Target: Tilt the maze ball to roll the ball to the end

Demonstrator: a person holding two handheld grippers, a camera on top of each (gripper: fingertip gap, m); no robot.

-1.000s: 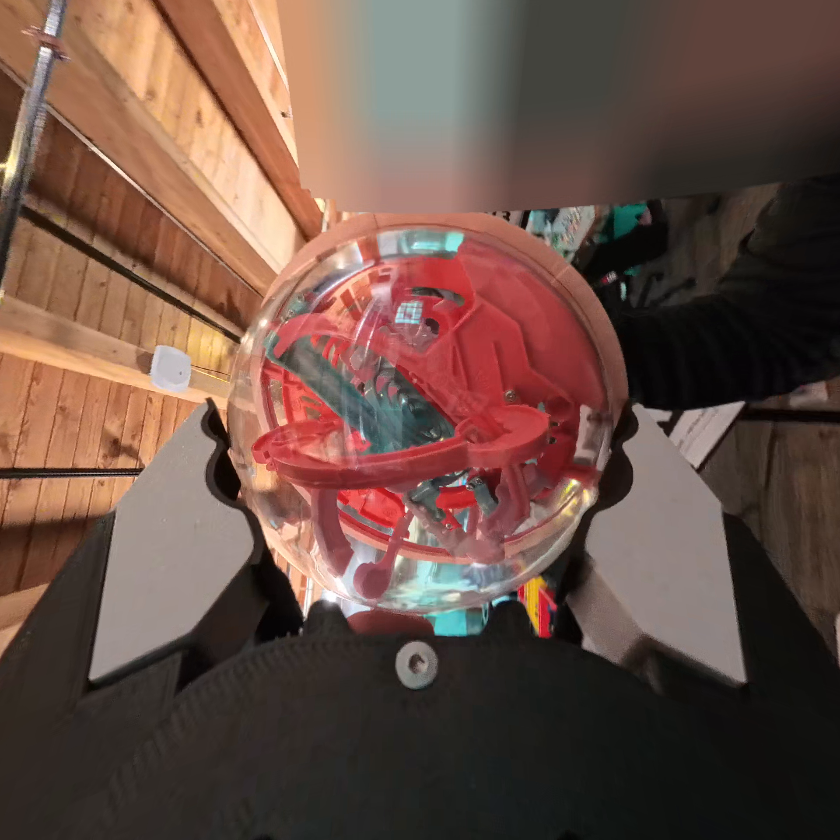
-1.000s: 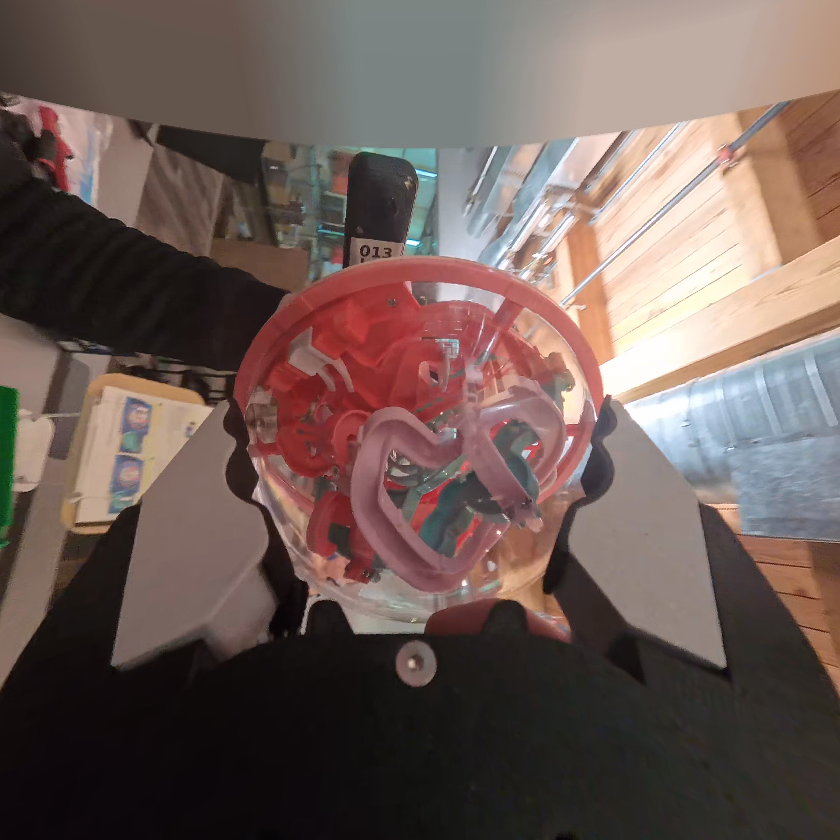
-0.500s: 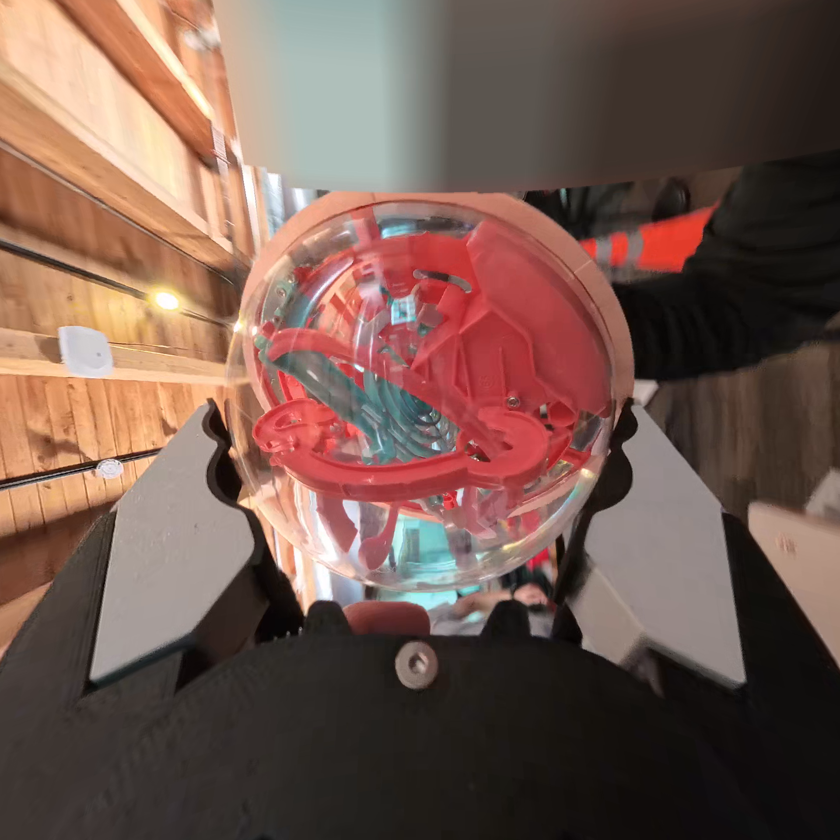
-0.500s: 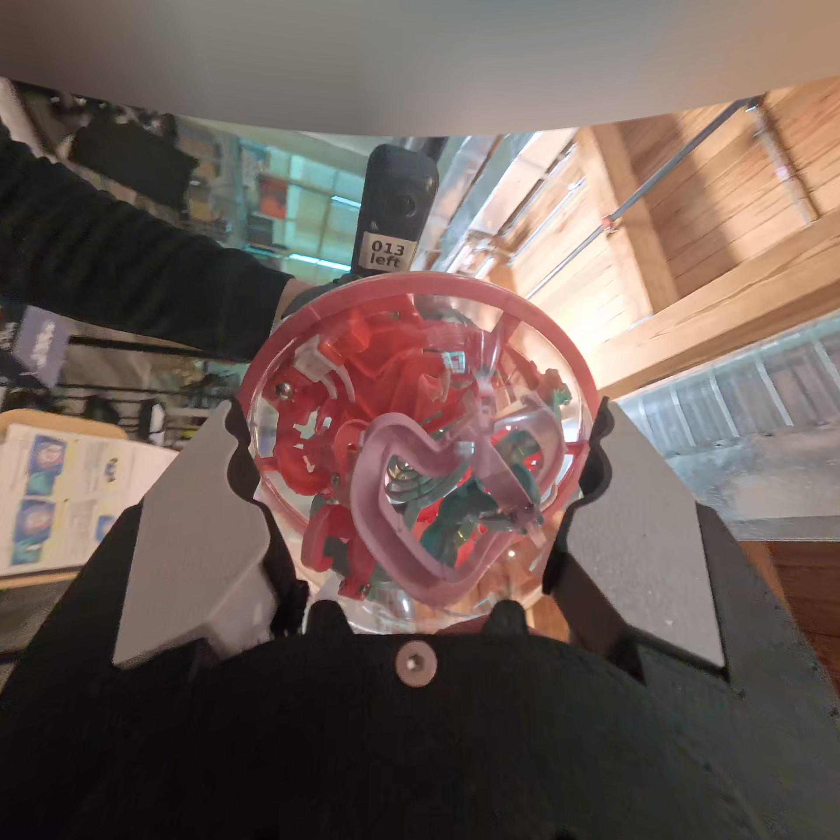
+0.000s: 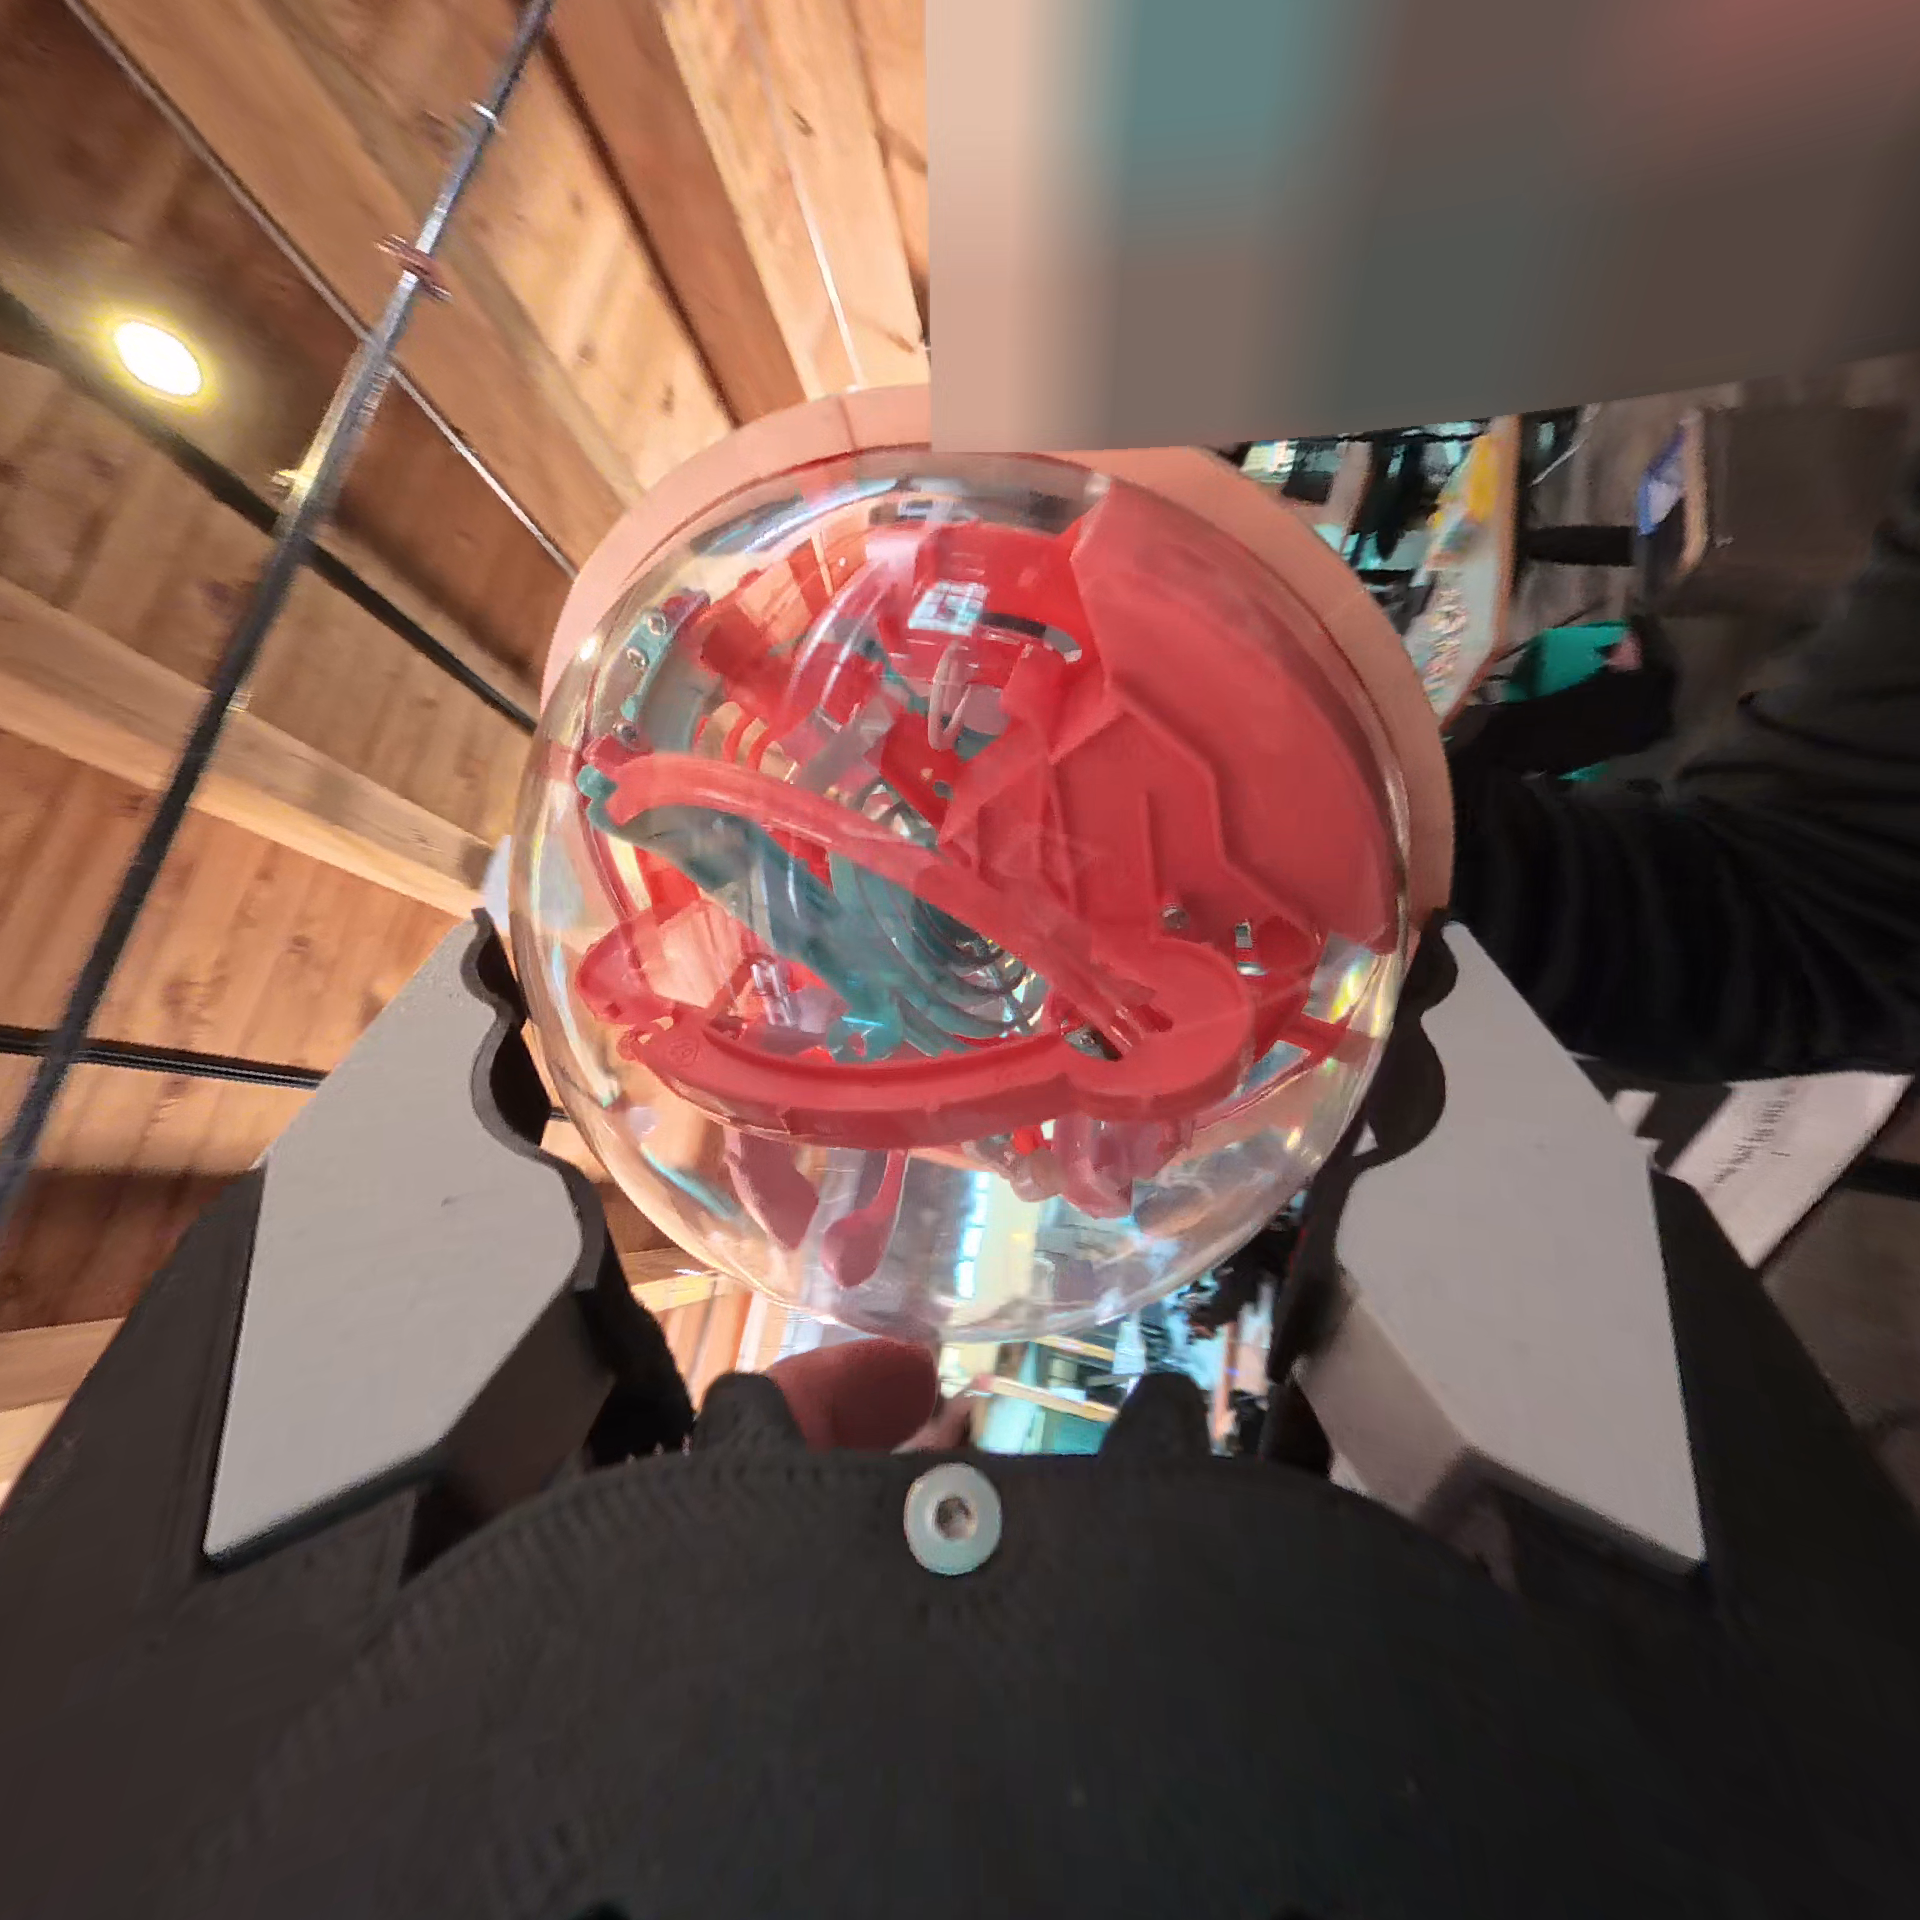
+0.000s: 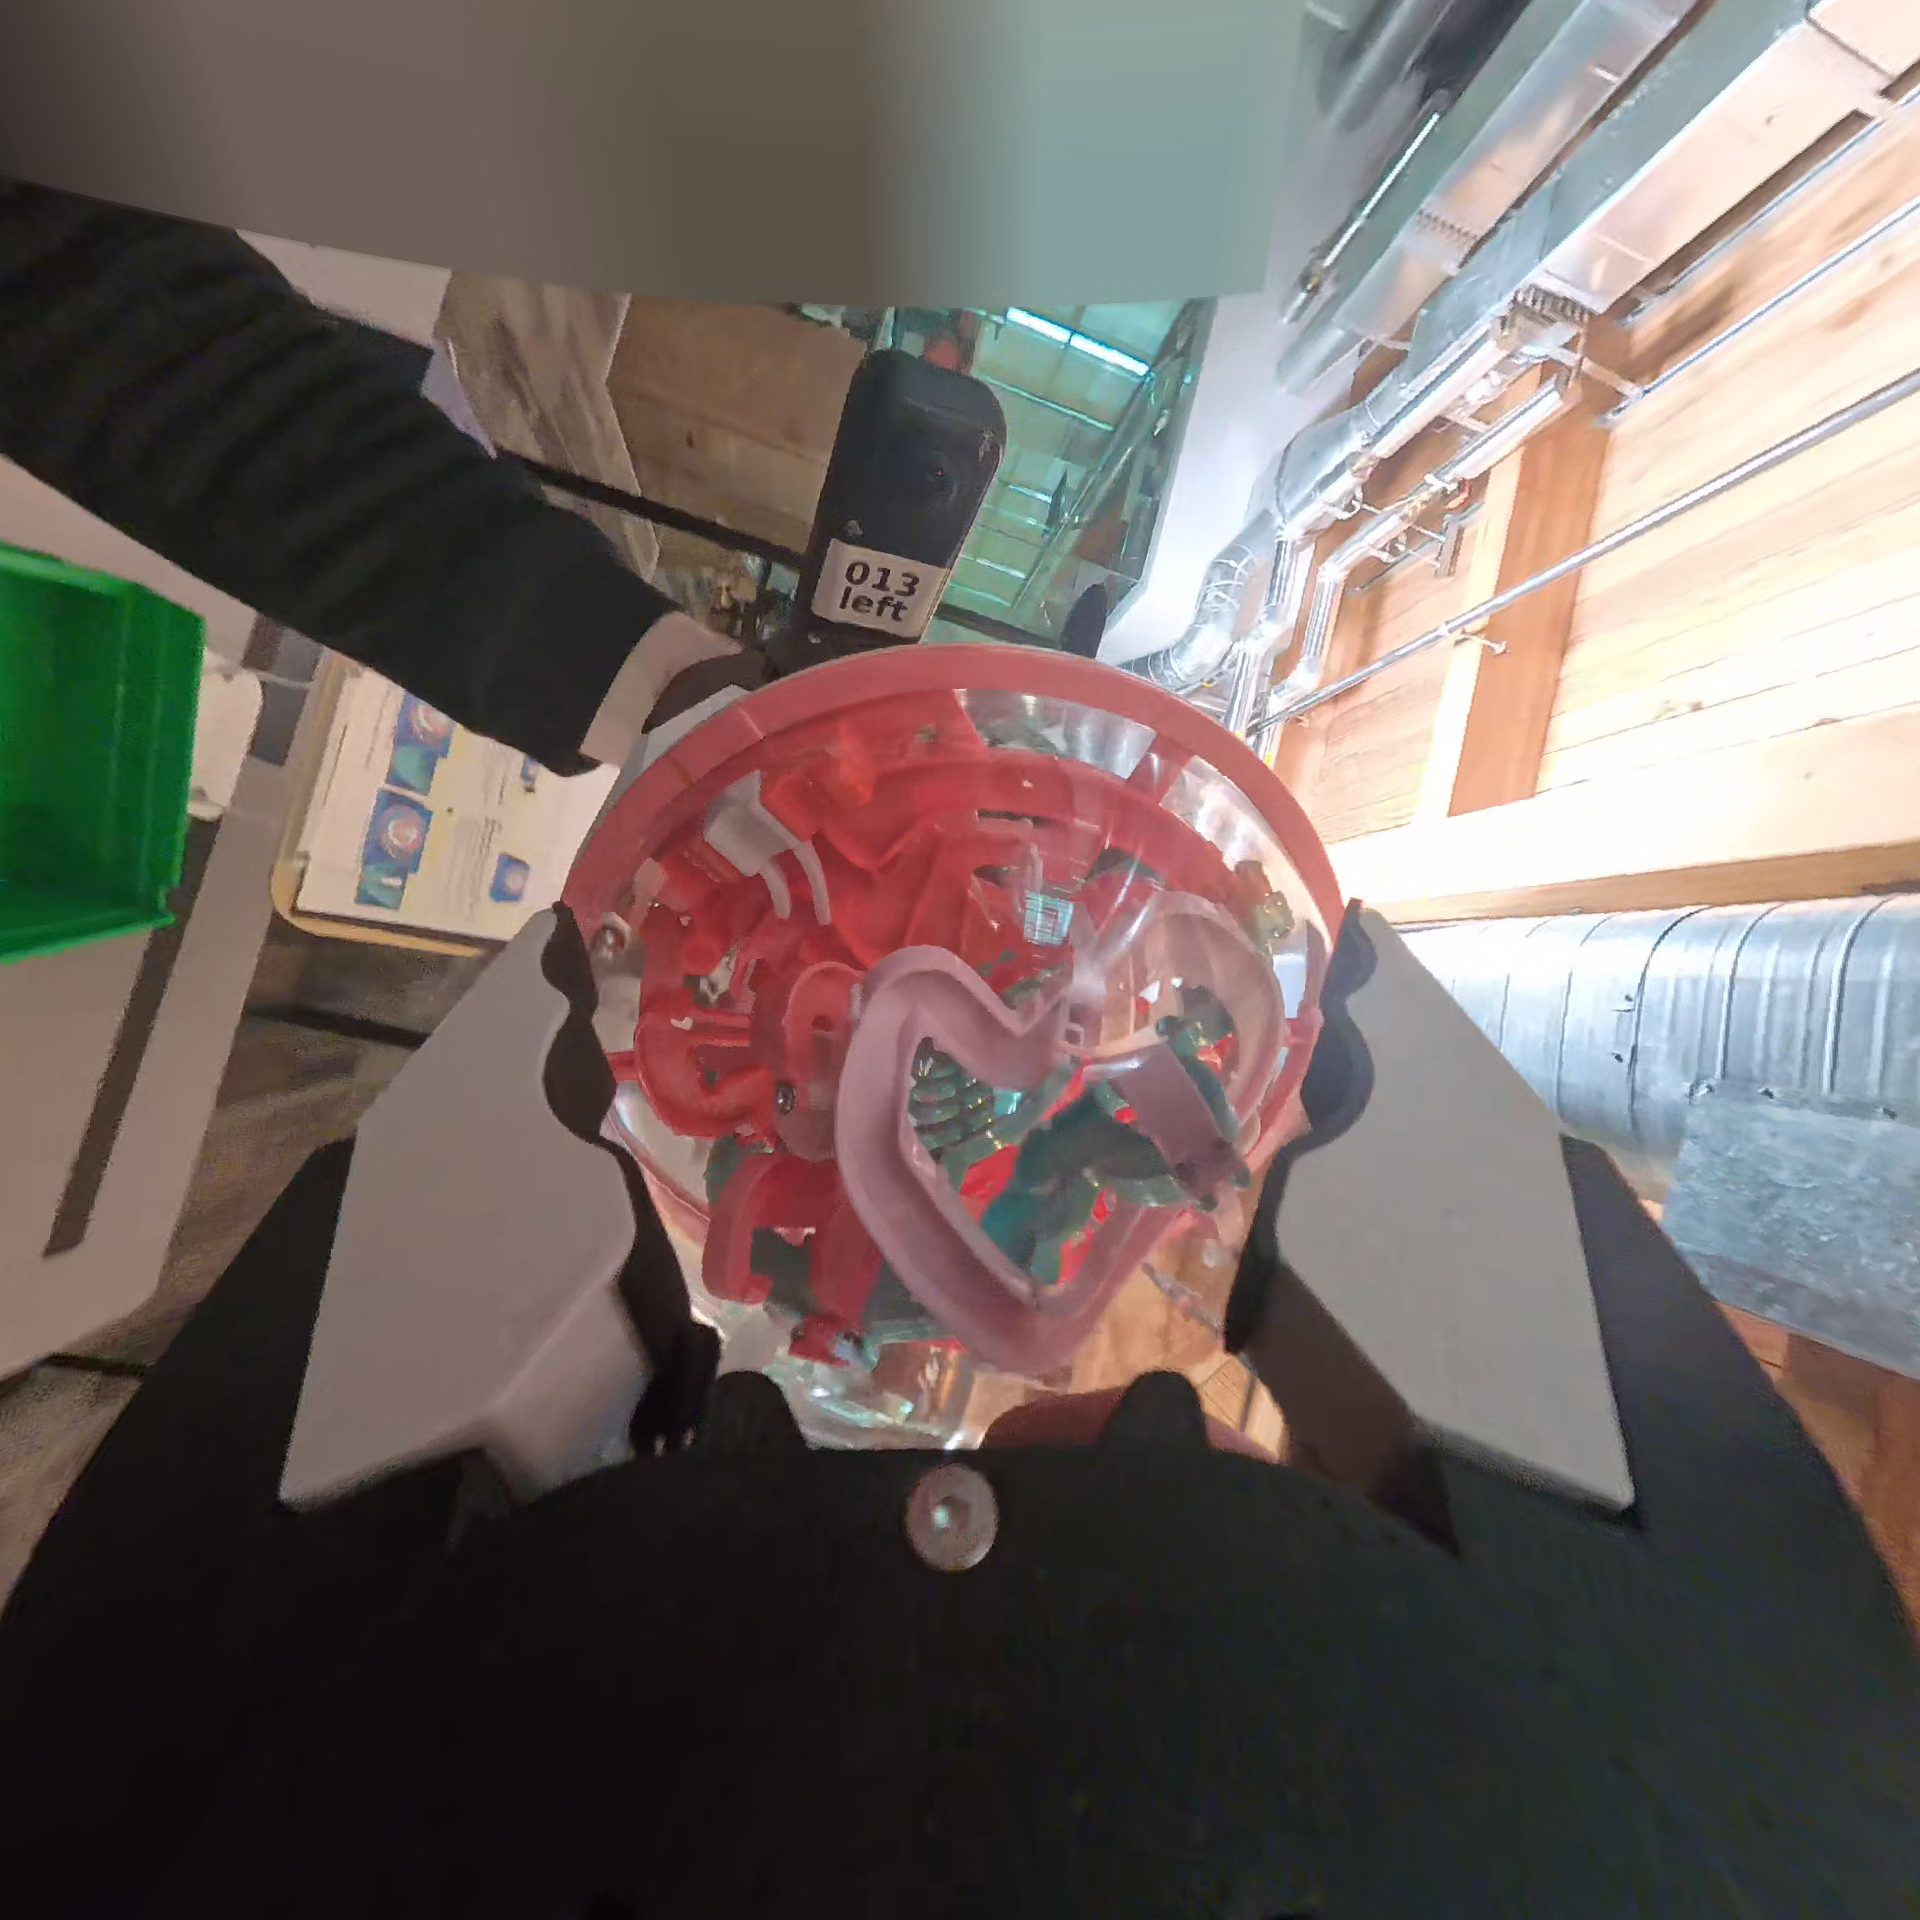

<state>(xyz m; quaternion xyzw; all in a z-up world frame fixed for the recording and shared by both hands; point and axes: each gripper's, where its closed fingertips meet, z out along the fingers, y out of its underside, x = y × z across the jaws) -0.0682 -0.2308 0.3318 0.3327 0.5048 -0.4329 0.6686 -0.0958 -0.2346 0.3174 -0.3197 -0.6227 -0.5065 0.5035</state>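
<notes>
From where I stood, the maze ball (image 5: 961,894) was held up in the air between the two grippers, one on each side, against the timber ceiling (image 5: 260,520). The left gripper (image 5: 961,966) had its fingers (image 5: 416,1195) clamped wide on the clear shell, dark wavy pads pressed to either flank, and the right gripper (image 6: 951,1029) gripped the opposite half the same way, its fingers (image 6: 468,1195) bearing on the sphere just below the red equator ring (image 6: 935,675). Compared with a moment earlier the whole sphere had rolled over: the ceiling lamp (image 5: 156,358) and metal rod (image 5: 312,468) had swung across the left view, and on the right a green bin (image 6: 83,748) had come into sight beside the printed sheet (image 6: 416,821), with the silver duct (image 6: 1662,997) lower down. That read to me as a tilt in progress, steering the little steel ball along its track. I thought the small metallic bead near the left rim (image 6: 613,940) might be that ball, though through the glare it could as easily have been a screw. The shell was hard, glossy, transparent plastic; inside ran stiff red ramps, teal spiral rails (image 5: 831,935) and a pale pink heart-shaped channel (image 6: 997,1143). A black ribbed sleeve (image 6: 312,499) reached in behind.
</notes>
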